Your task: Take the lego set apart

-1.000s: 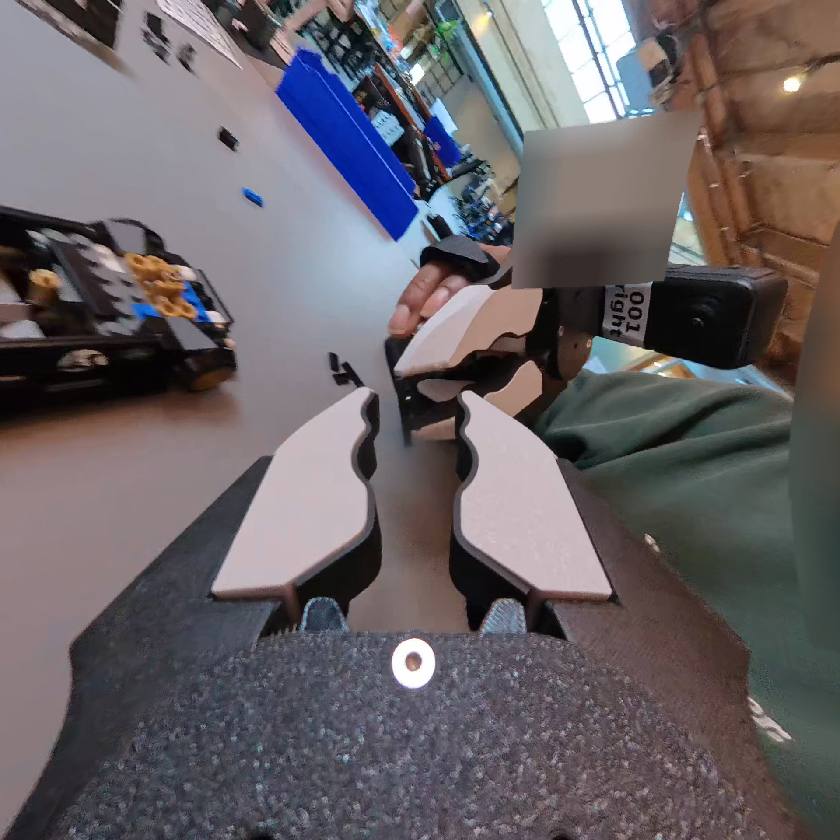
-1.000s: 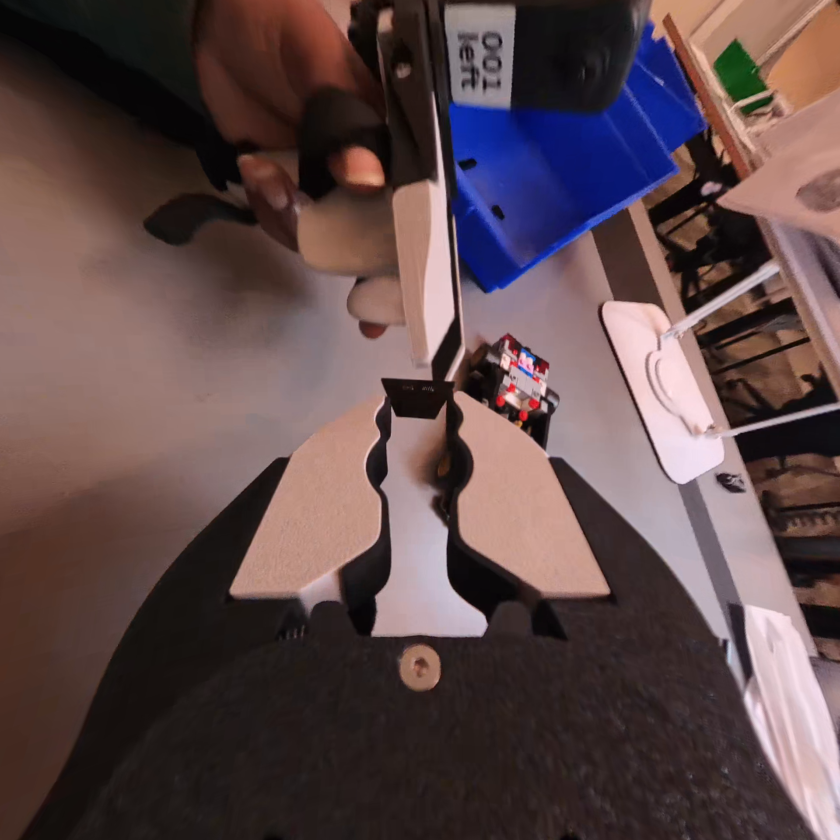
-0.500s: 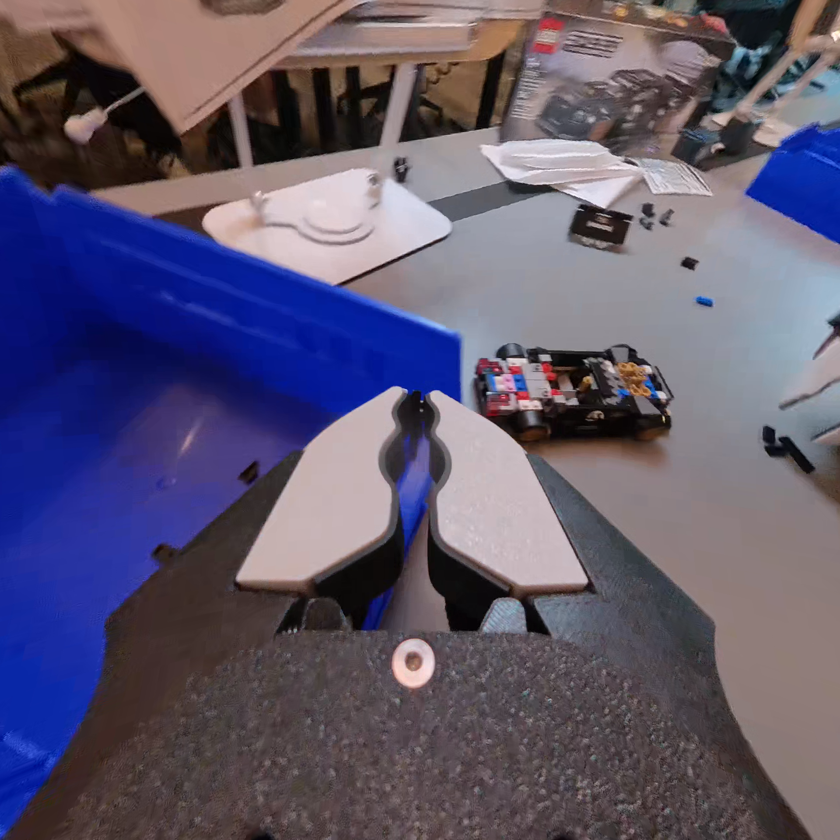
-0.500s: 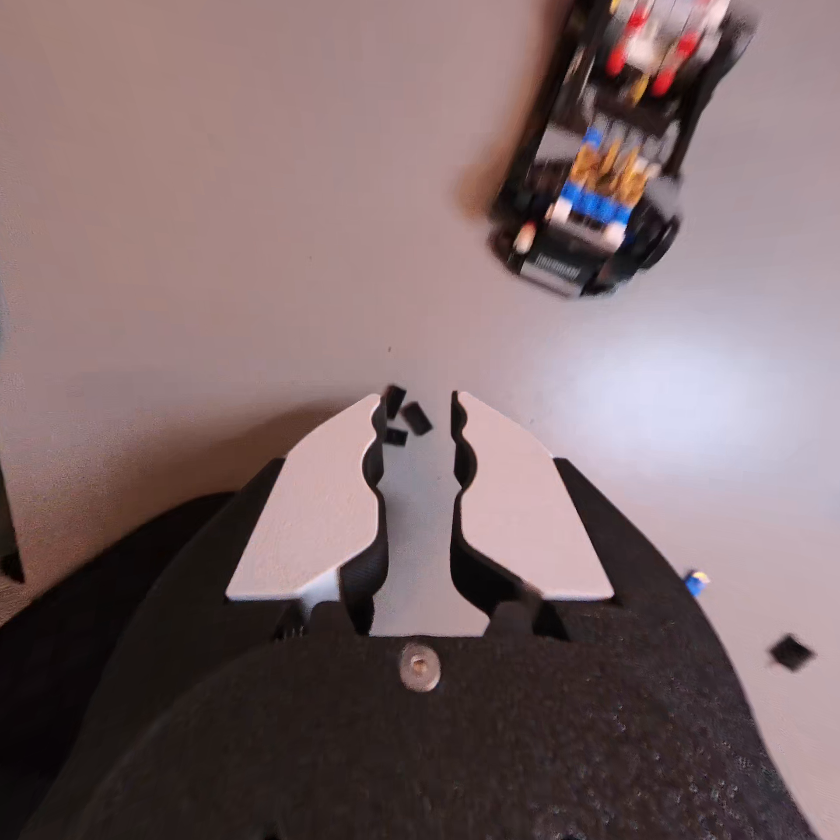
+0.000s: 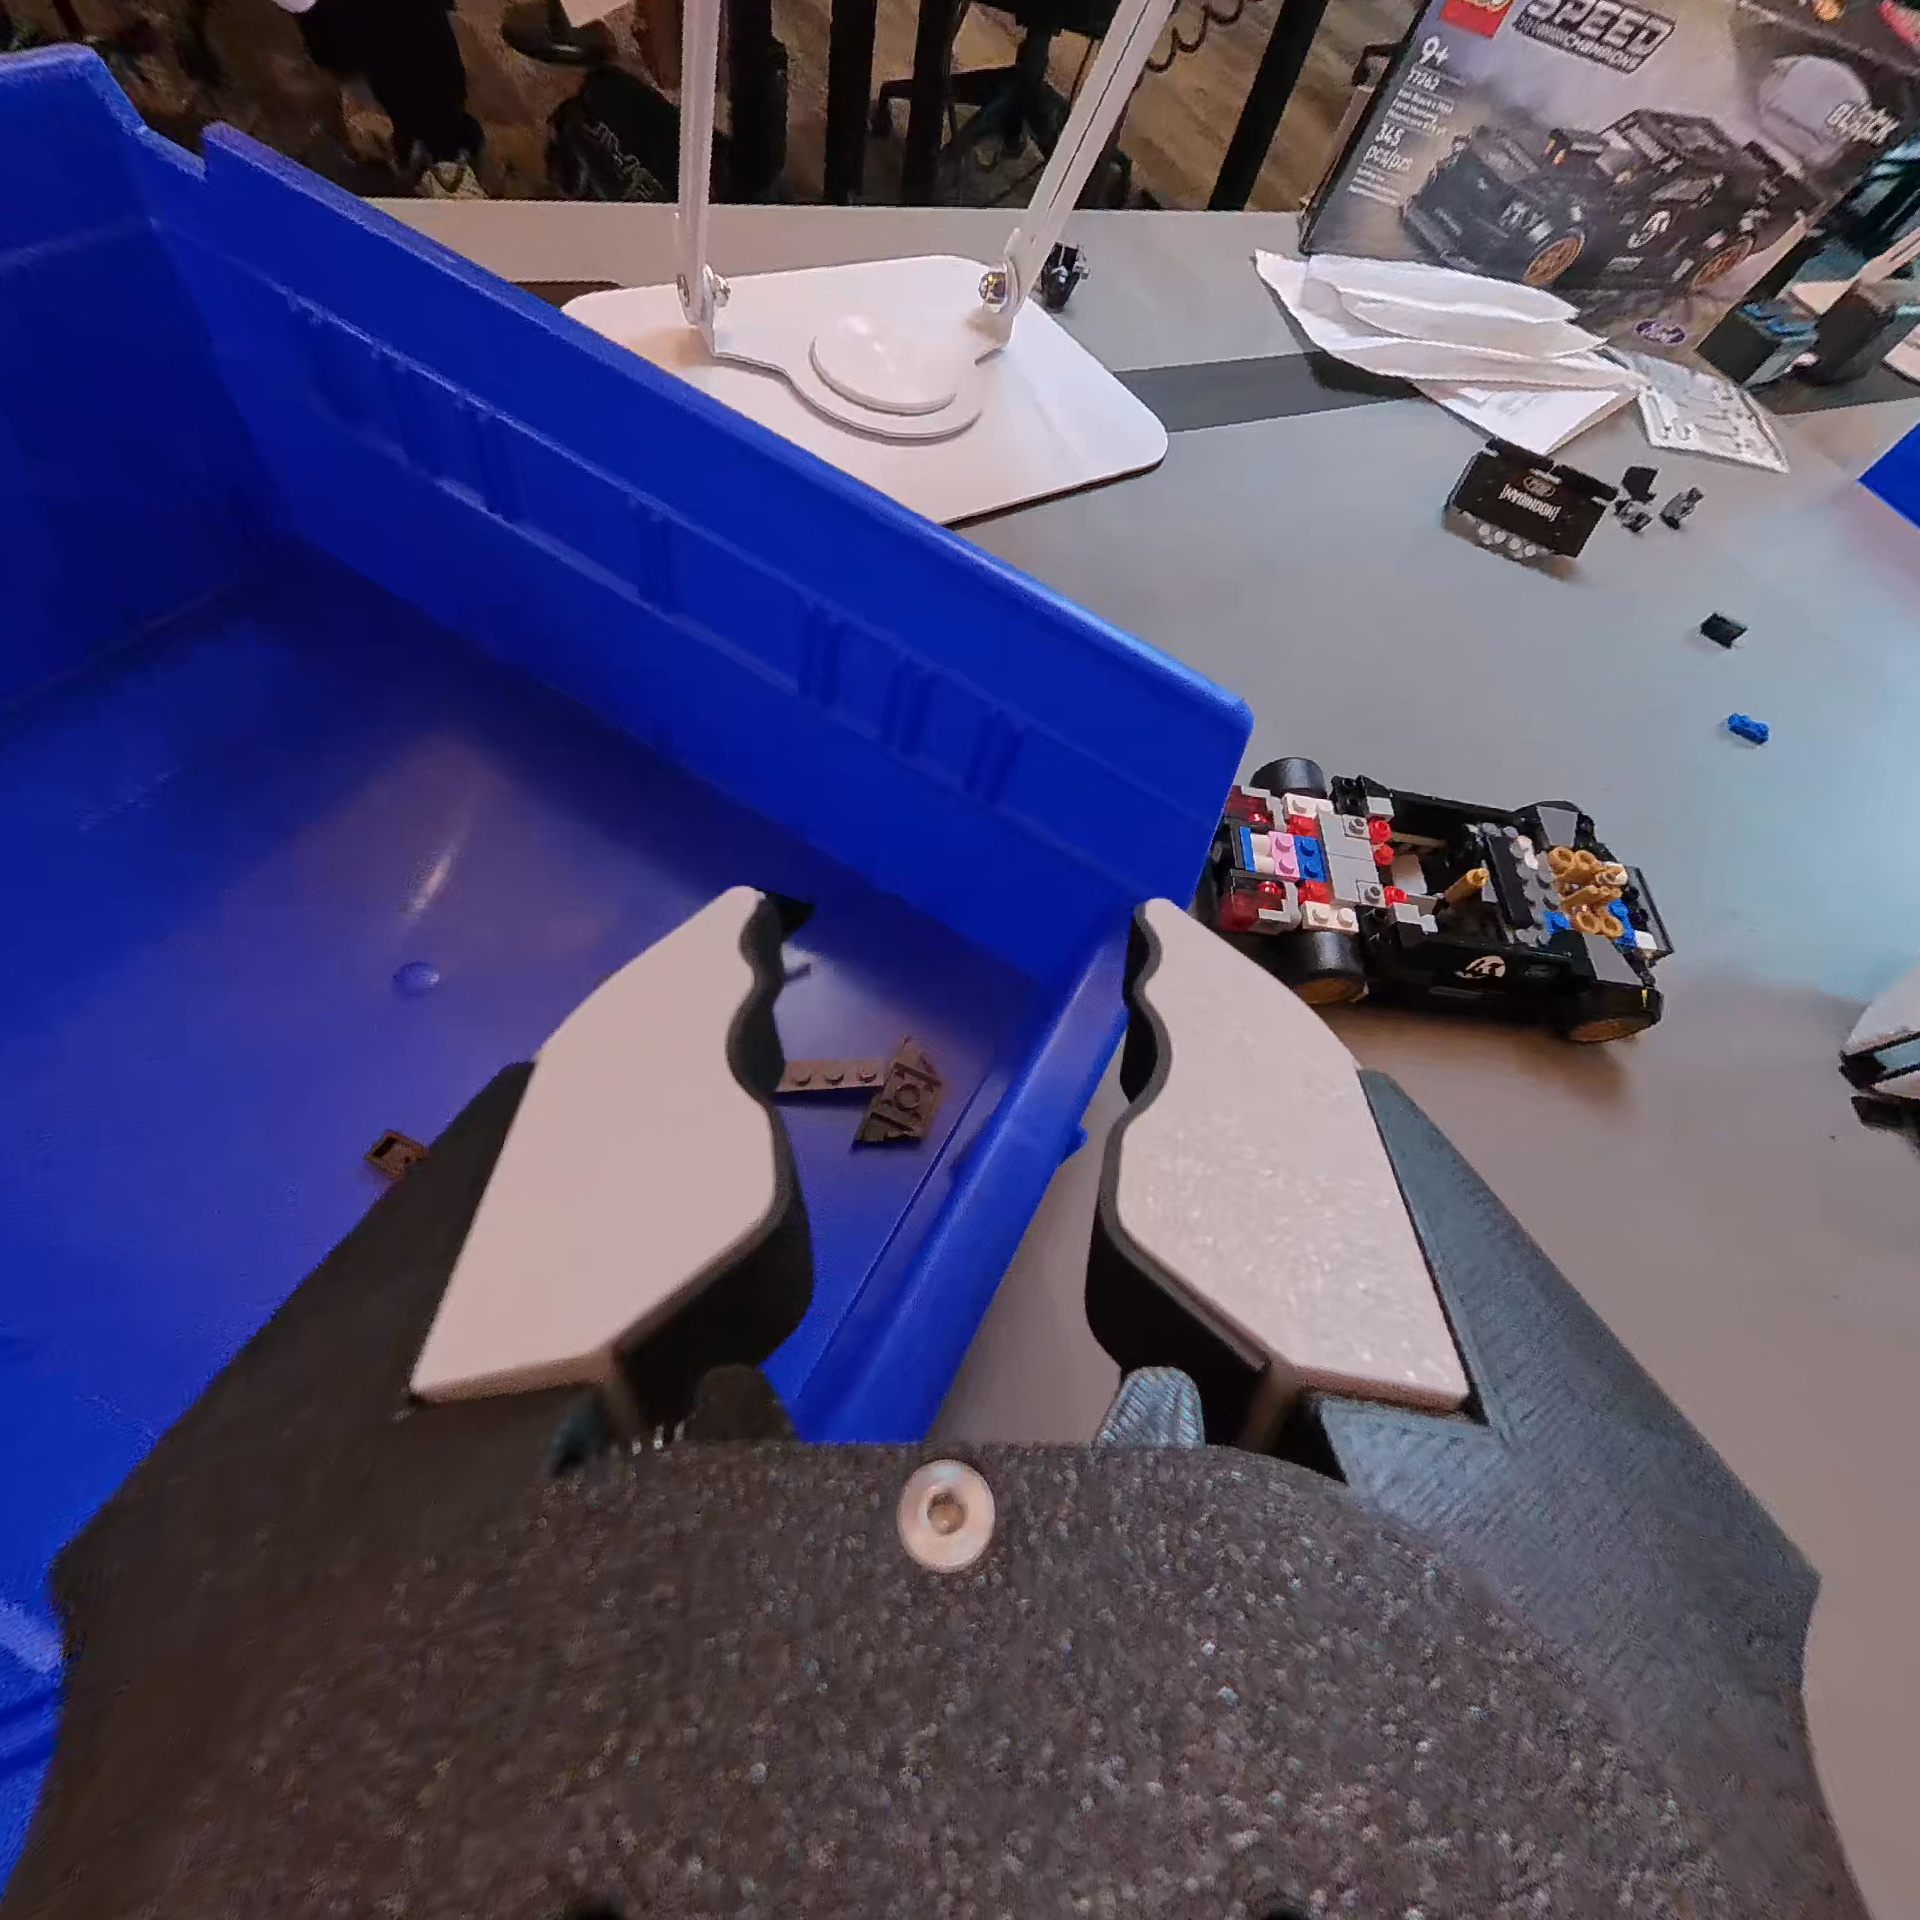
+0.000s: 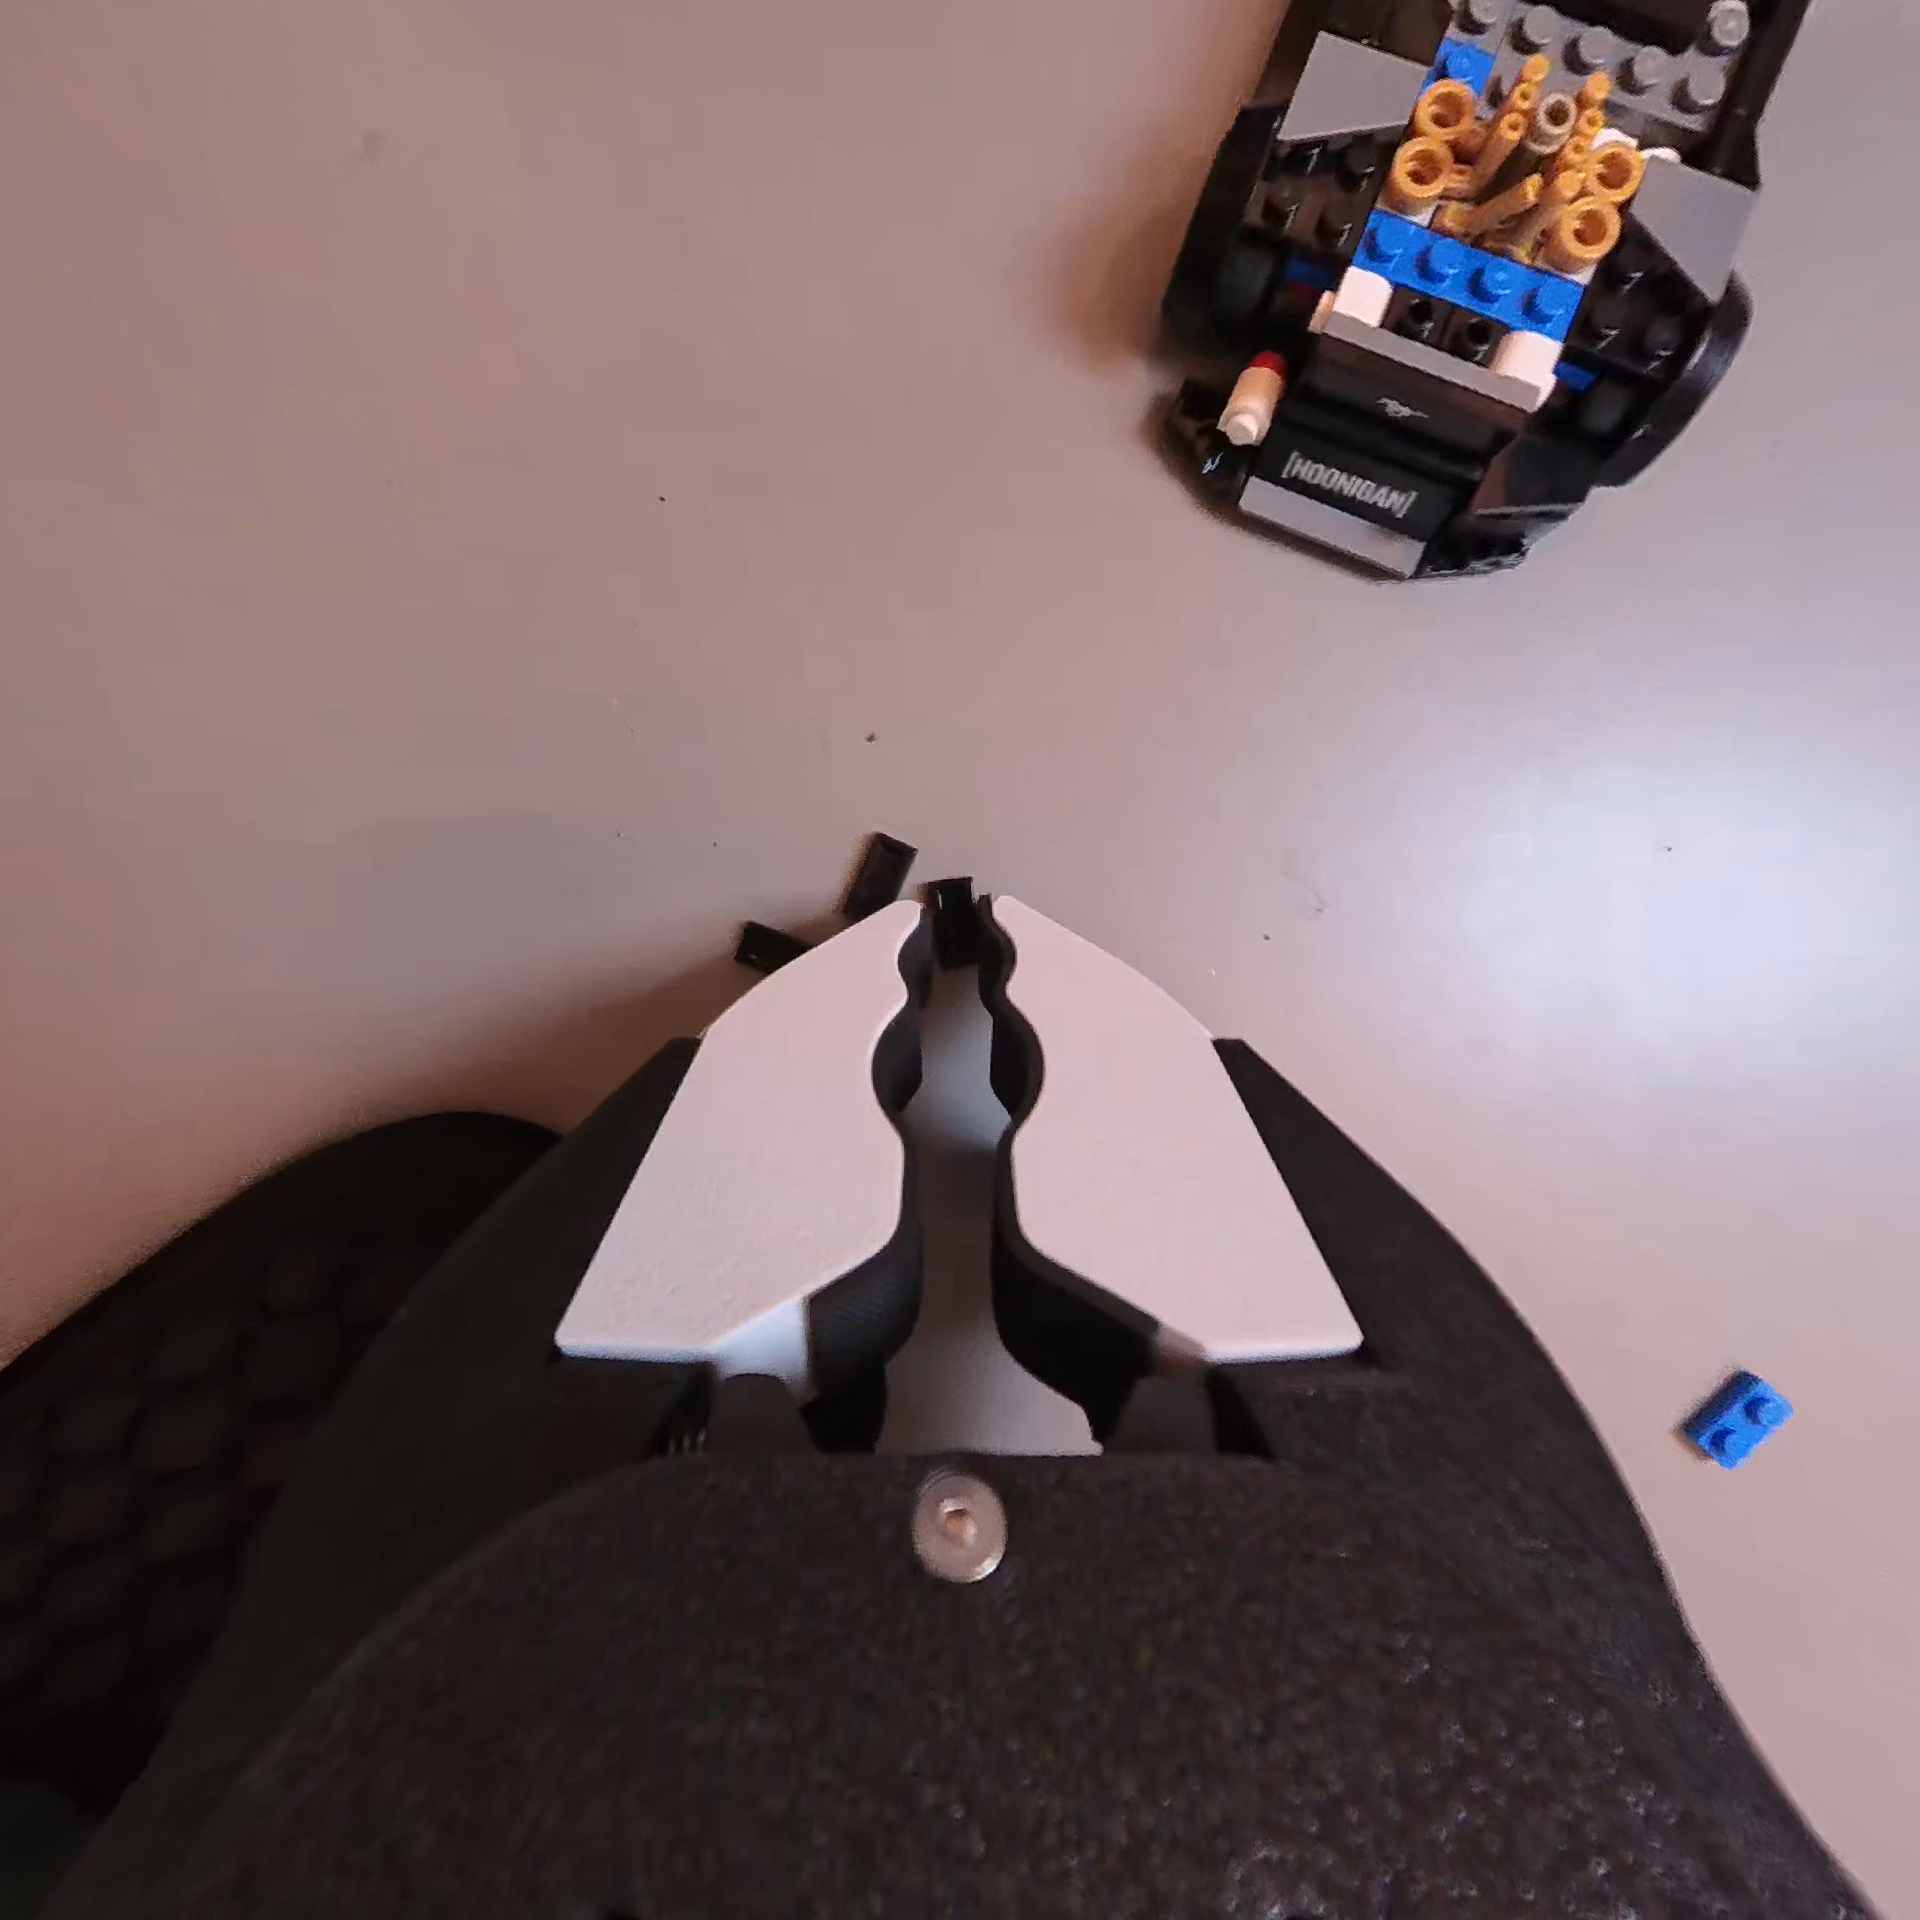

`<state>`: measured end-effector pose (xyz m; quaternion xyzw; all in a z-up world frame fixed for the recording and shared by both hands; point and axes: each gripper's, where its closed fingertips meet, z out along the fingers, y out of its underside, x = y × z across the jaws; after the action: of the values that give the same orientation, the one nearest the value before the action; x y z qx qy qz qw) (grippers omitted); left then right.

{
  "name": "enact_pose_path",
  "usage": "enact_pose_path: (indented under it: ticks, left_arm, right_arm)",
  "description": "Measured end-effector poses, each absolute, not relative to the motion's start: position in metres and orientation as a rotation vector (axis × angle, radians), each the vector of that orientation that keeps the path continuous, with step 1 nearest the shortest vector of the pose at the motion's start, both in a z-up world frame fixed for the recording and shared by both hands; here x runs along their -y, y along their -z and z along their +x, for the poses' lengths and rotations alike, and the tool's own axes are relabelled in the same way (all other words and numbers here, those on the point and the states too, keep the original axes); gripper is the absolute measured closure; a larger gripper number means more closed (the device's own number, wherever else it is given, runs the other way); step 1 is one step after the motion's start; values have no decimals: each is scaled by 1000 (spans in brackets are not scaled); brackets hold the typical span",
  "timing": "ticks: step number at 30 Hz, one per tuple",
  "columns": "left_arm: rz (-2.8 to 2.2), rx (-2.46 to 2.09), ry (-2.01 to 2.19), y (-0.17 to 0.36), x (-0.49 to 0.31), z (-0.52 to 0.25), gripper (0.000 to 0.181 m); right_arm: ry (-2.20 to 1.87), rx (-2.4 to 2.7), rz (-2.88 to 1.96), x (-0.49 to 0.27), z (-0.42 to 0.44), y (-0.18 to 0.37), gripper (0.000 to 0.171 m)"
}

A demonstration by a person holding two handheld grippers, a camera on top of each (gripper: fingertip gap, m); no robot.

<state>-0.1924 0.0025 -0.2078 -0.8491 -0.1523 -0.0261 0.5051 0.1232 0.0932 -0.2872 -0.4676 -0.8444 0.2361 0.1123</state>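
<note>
The partly stripped black lego car (image 5: 1434,904) stands on the grey table just right of the blue bin (image 5: 665,582). My left gripper (image 5: 951,914) is wide open and empty over the bin's near right corner. Two dark flat lego pieces (image 5: 857,1081) and a small one (image 5: 393,1151) lie on the bin floor. In the right wrist view the car (image 6: 1496,281) is at the top right. My right gripper (image 6: 956,914) is low over the table, nearly closed, with a small black lego piece (image 6: 951,927) pinched between its tips. Two more black pieces (image 6: 881,871) lie just left of it.
A white lamp base (image 5: 883,384), the lego box (image 5: 1621,135), white paper bags (image 5: 1455,332) and a black printed plate (image 5: 1527,509) sit at the back. Small loose pieces (image 5: 1748,729) lie right of the car. A blue brick (image 6: 1737,1432) lies right of my right gripper. Some 35 centimeters of space lies between my two pairs of fingers.
My left gripper swung from facing the right gripper to over the blue bin, shut, then opened wide. My right gripper dropped to the loose black pieces and closed on one.
</note>
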Motion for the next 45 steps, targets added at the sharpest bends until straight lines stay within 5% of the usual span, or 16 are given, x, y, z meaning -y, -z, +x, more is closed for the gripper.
enact_pose_path:
  ticks: [8,12,17,22,28,30,36,40,45]
  left_arm:
    - [-2026,286,95,201,-6,-177,119]
    - [-1880,32,557,174,-16,-88,154]
    - [-1836,-105,1130,179,-13,17,151]
    - [-1847,-104,1235,186,-16,42,160]
    - [-1866,-121,1154,188,-16,37,178]
    - [-1845,-120,998,179,-21,18,178]
    - [-1974,130,-22,172,-11,-154,178]
    - [-2107,268,-206,192,12,-207,178]
    - [-2211,302,-148,215,18,-209,151]
  right_arm:
    - [-834,2209,-1199,-84,84,243,164]
    - [-894,1944,-983,-61,51,193,164]
    - [-688,1885,-806,-31,30,187,164]
    - [-614,1907,-757,-17,27,193,164]
    - [-633,1885,-725,-14,28,187,164]
    - [-629,1914,-788,-24,32,188,149]
    - [-692,2309,-1212,-75,98,237,143]
    - [-650,2418,-1349,-81,120,264,142]
    - [-549,2499,-1454,-81,127,286,144]
